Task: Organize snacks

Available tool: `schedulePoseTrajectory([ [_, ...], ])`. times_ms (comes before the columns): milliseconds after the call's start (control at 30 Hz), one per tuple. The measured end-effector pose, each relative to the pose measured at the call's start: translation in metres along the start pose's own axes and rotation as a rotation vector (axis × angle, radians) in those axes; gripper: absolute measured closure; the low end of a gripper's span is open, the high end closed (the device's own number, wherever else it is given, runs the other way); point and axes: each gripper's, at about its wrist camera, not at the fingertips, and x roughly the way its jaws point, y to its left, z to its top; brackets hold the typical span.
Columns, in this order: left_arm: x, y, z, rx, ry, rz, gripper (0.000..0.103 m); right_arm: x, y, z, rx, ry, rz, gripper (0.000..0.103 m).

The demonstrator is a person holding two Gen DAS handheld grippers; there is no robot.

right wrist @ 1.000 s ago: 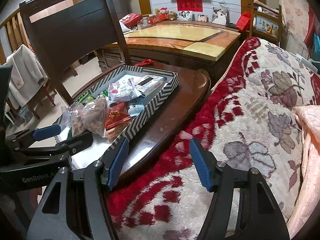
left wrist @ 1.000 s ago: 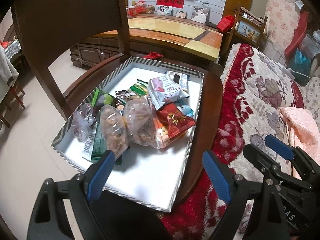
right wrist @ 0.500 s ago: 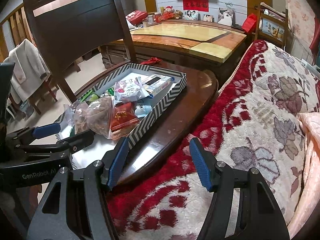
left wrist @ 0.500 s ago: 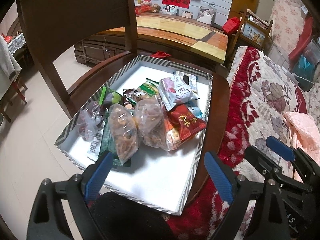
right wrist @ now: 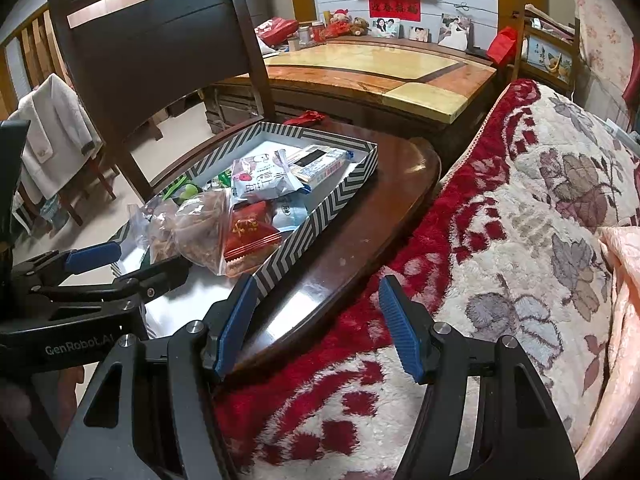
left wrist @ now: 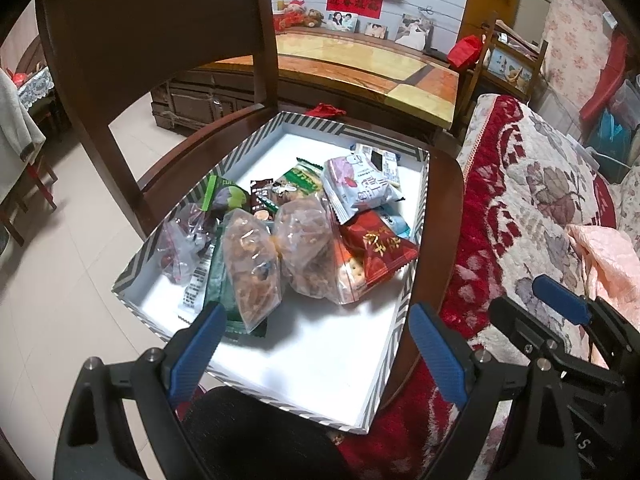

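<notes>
A striped box [left wrist: 416, 184] with a white floor sits on a dark wooden chair seat [left wrist: 448, 184]. It holds several snack packs: two clear bags of brown snacks [left wrist: 252, 264], a red packet [left wrist: 380, 248], a white-and-pink packet [left wrist: 360, 188] and green packets [left wrist: 304, 176]. My left gripper [left wrist: 312, 344] is open and empty, hovering over the box's bare near end. My right gripper [right wrist: 316, 320] is open and empty, over the chair's edge and the red floral blanket [right wrist: 540, 216]. The box also shows in the right wrist view [right wrist: 320, 216].
The chair back [left wrist: 160, 40] rises behind the box at left. A sofa covered by the floral blanket [left wrist: 532, 208] lies at right, with a pink cloth [left wrist: 604, 256]. A long wooden table [left wrist: 360, 56] stands behind. Tiled floor [left wrist: 60, 240] is at left.
Both grippers have moved forward a little toward the box, so the box and snacks look closer. Both stay open and empty.
</notes>
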Motion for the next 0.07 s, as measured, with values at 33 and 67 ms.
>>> schedulePoseTrajectory([
  [33,0.0002,-0.0005,0.0002,0.002,0.001,0.002,0.009,-0.0001,0.0,-0.0002,0.001,-0.001,0.001,0.039],
  [67,0.0,-0.0011,0.0003,0.004,0.001,0.003,0.009,-0.0002,0.0001,-0.0002,0.0,-0.002,-0.001,0.039],
])
